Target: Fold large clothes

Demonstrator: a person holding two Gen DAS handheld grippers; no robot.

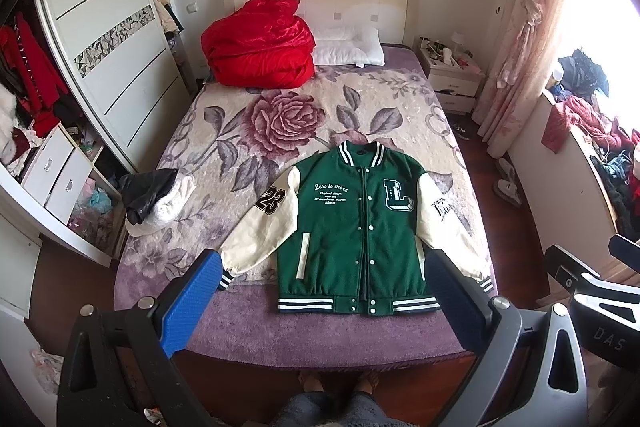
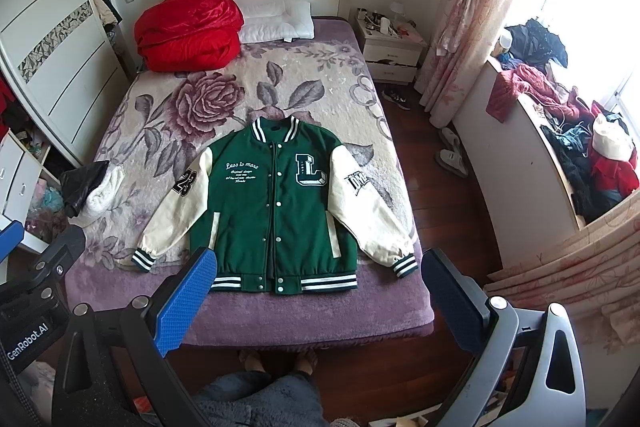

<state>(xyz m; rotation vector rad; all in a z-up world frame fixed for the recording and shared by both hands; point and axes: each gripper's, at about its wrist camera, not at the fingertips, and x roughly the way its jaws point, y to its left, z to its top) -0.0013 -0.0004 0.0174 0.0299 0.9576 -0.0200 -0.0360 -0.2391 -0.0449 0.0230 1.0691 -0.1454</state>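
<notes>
A green varsity jacket [image 1: 352, 227] with cream sleeves is lying flat, face up and snapped shut, near the foot of the bed [image 1: 248, 327]. The left tool [image 1: 320, 283] and right tool [image 2: 318, 279] are hovering above it, both spread wide and gripping nothing.

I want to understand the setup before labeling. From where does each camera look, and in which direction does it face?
Left wrist: on the left gripper, above the foot of the bed, facing the headboard; open fingers, the person's knees and the right gripper's edge show.
Right wrist: on the right gripper, same direction, slightly further right; open fingers, knees and the left gripper's edge show.
Shared: green varsity jacket lying flat, red quilt, white pillow.
</notes>
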